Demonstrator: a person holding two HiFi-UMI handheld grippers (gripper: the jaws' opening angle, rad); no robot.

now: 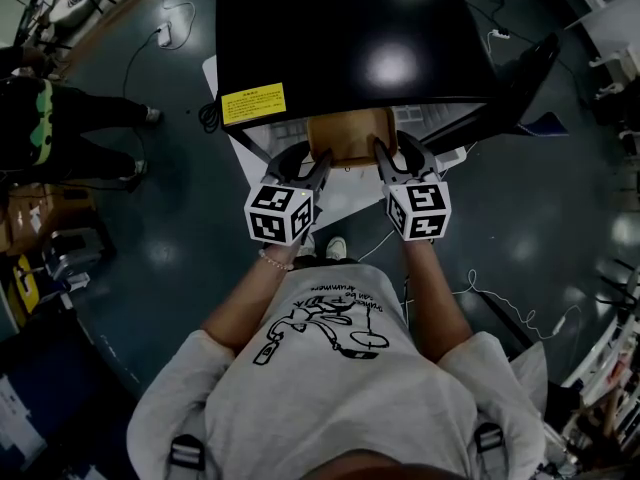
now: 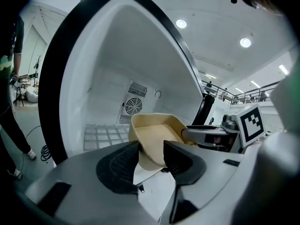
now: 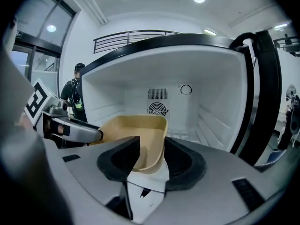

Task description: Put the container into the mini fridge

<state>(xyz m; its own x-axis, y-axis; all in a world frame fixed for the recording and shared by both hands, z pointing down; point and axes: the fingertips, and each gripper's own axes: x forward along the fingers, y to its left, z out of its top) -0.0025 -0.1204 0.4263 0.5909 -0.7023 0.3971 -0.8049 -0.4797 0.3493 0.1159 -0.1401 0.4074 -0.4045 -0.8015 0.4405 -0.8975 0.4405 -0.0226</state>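
The left gripper [image 1: 308,160] is straddling the left wall of the tan container [image 1: 350,133], its jaws standing spread, not pinching. The container is sitting in the open mouth of the mini fridge [image 1: 350,28], apparently on its white floor. The right gripper [image 1: 400,154] is straddling the opposite wall, its jaws likewise spread. The container is looking empty, light, stiff and thin-walled, and smooth enough to slip, so gripping the rim on opposite sides is seeming the soundest hold. The head view is giving only the fridge's black top and the two grippers flanking the container. The gripper views are revealing the white interior, the fan grille [image 2: 133,106] at the back, and the slack around each wall.
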